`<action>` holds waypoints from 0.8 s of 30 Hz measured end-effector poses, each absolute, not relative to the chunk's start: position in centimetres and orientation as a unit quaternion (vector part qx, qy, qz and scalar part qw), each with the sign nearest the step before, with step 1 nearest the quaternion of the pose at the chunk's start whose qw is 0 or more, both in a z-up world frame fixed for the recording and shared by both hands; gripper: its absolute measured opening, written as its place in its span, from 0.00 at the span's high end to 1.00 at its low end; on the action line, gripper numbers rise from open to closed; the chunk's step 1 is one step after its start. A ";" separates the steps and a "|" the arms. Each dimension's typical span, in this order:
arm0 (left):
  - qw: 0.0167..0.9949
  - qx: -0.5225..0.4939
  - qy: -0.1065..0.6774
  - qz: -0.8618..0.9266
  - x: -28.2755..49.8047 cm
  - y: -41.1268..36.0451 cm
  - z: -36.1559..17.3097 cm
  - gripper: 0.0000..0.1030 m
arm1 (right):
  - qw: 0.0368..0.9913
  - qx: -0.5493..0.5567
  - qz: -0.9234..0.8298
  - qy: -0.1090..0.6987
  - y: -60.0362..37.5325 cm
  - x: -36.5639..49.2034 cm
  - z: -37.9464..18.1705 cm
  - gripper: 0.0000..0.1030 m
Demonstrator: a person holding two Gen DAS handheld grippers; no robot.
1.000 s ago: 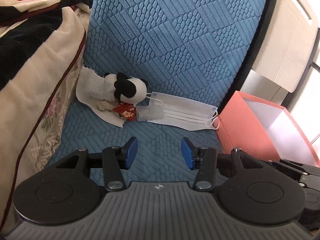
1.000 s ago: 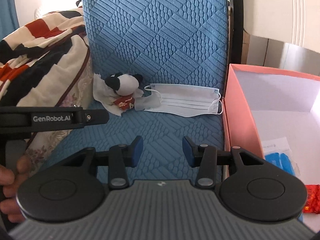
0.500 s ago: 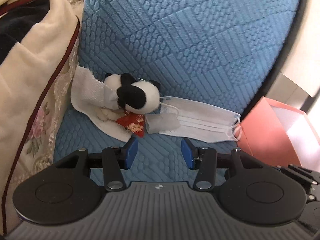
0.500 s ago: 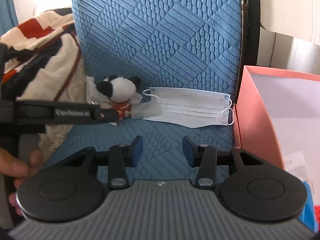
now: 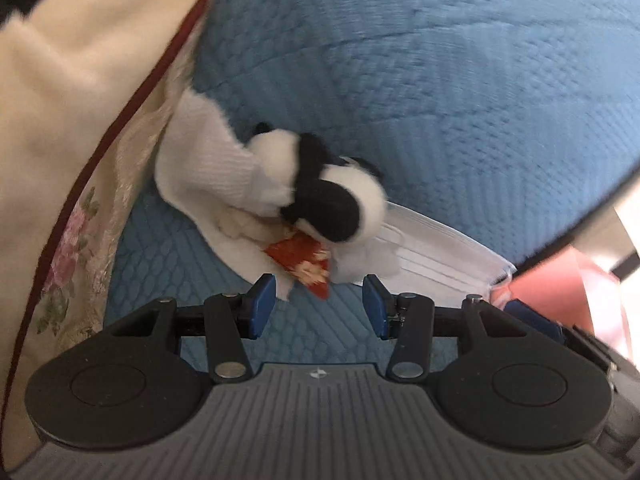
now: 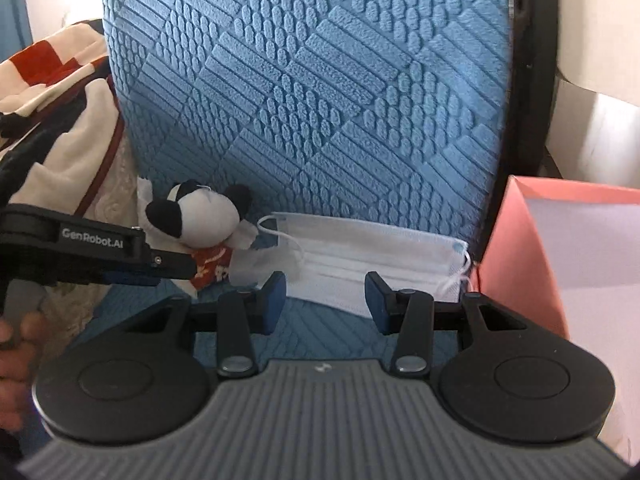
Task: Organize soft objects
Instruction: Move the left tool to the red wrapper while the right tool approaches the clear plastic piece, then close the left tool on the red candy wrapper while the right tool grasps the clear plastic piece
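I find nothing sorted yet: the panda plush (image 5: 332, 204) and face mask (image 6: 376, 256) lie on the blue seat (image 6: 304, 332) beside the pink box (image 6: 520, 248). My left gripper (image 5: 319, 307) and right gripper (image 6: 325, 300) are both half open, empty.

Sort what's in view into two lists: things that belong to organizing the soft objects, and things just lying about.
Belongs to the job:
- black-and-white plush panda toy
- white pleated face mask
- white knitted cloth under the panda
- open pink cardboard box, a likely container
- left tool and right tool, both open

Just lying about:
- cream floral blanket
- blue quilted chair cushion
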State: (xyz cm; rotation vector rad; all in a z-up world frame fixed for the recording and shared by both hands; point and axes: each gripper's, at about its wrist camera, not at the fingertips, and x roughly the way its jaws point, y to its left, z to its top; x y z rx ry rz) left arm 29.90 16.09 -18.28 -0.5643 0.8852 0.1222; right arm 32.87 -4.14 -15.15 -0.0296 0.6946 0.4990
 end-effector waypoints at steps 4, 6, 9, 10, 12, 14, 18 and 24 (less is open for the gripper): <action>0.840 -0.327 0.426 0.072 30.7 18.1 -19.5 0.48 | 0.901 -0.022 0.260 0.347 -3.2 34.3 -15.8 0.46; 0.836 -0.342 0.423 0.073 30.9 18.6 -19.8 0.48 | 0.896 -0.028 0.266 0.355 -2.5 35.1 -16.4 0.45; 0.832 -0.349 0.425 0.077 31.1 19.2 -20.1 0.48 | 0.890 -0.036 0.273 0.365 -1.2 36.1 -17.1 0.45; 0.830 -0.351 0.426 0.080 31.2 19.4 -20.3 0.48 | 0.886 -0.036 0.278 0.369 -0.8 36.4 -17.2 0.45; 0.826 -0.358 0.427 0.085 31.3 19.9 -20.6 0.49 | 0.881 -0.034 0.289 0.373 -0.1 36.8 -17.4 0.45; 0.821 -0.371 0.426 0.084 31.3 20.3 -20.9 0.49 | 0.877 -0.026 0.294 0.380 0.5 37.1 -17.3 0.44; 0.817 -0.384 0.422 0.090 31.3 20.8 -21.4 0.52 | 0.873 -0.038 0.293 0.387 1.6 37.8 -17.7 0.44; 0.810 -0.398 0.421 0.089 31.1 21.8 -22.2 0.56 | 0.865 -0.042 0.308 0.393 3.2 38.3 -18.6 0.45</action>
